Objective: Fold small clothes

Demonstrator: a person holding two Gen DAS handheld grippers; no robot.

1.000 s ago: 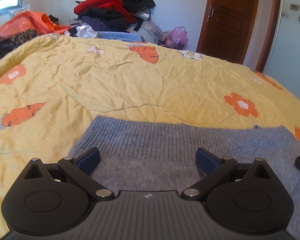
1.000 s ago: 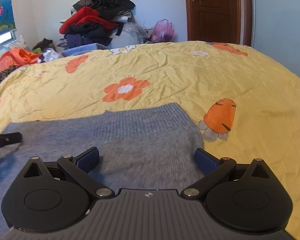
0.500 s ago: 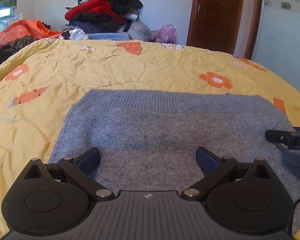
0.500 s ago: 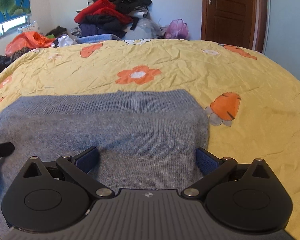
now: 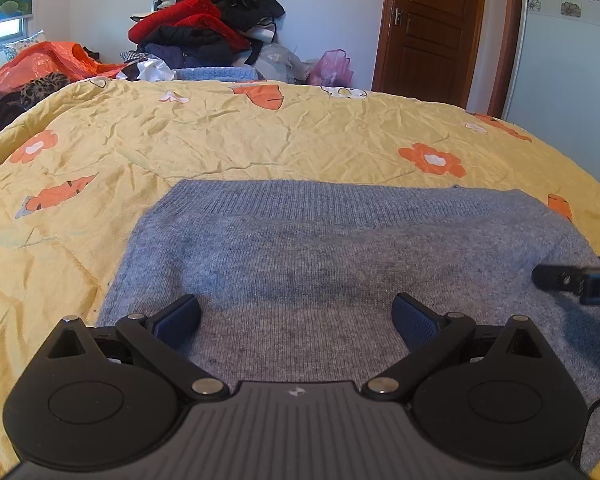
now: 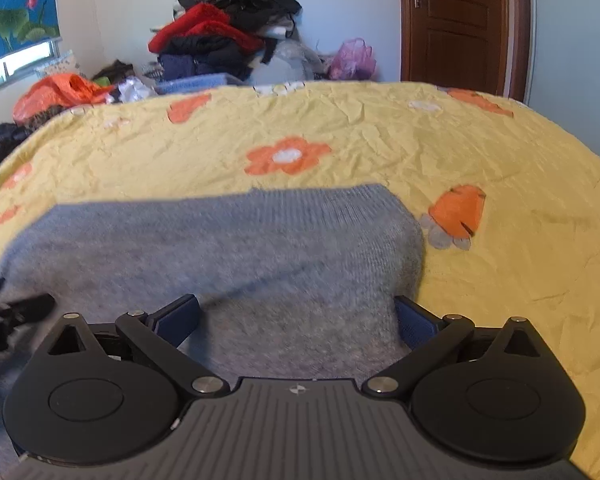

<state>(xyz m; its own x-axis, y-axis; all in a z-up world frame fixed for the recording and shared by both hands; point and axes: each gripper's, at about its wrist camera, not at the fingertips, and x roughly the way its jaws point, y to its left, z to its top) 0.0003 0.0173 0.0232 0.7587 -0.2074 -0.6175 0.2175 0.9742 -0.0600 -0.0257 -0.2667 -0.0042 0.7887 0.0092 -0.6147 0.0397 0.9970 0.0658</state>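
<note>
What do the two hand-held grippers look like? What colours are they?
Both match. The left hand-held gripper has a black ribbed body with a small white logo, two round black discs, silver pivot pins, and dark blue textured pads on its fingers. A thin black cable shows at its right edge. The right hand-held gripper looks the same, though its picture is blurrier.

No words or numbers can be read; only a small white emblem marks each hand-held gripper body.
</note>
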